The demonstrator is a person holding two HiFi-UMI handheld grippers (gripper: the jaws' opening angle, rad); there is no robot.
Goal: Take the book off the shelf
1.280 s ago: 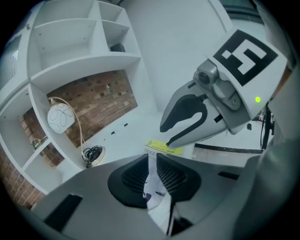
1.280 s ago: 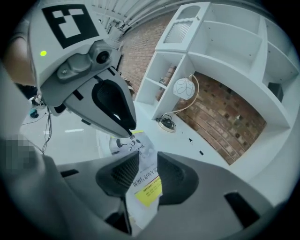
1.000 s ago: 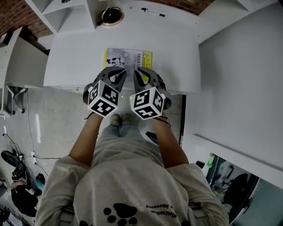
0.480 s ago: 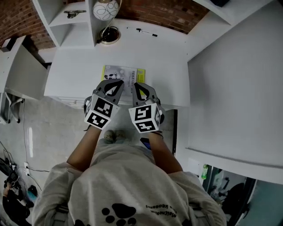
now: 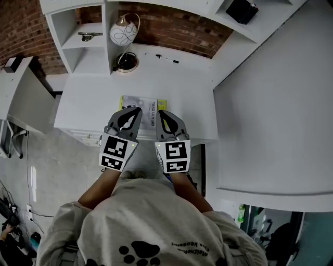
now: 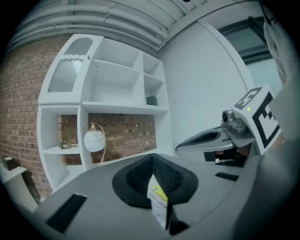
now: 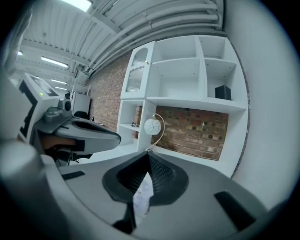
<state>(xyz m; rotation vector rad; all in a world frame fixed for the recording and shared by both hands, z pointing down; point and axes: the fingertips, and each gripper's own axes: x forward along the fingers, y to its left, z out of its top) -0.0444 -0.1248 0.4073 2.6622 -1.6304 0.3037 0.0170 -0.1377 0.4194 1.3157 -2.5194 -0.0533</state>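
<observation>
Both left gripper (image 5: 135, 111) and right gripper (image 5: 161, 113) pinch the thin, flat book (image 5: 147, 105) between ribbed black jaws, apart a second earlier.

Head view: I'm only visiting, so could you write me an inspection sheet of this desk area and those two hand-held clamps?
Surface: white desk, with the book near its front edge.
Job's things: book, yellow-trimmed cover, off the shelves.
Clutter: globe lamp and pen at the desk's back; small object and dark box on shelves.
Grippers: left gripper and right gripper both shut on the book's near edge.
Cables: nothing seen.
Surroundings: white shelving, brick wall.
</observation>
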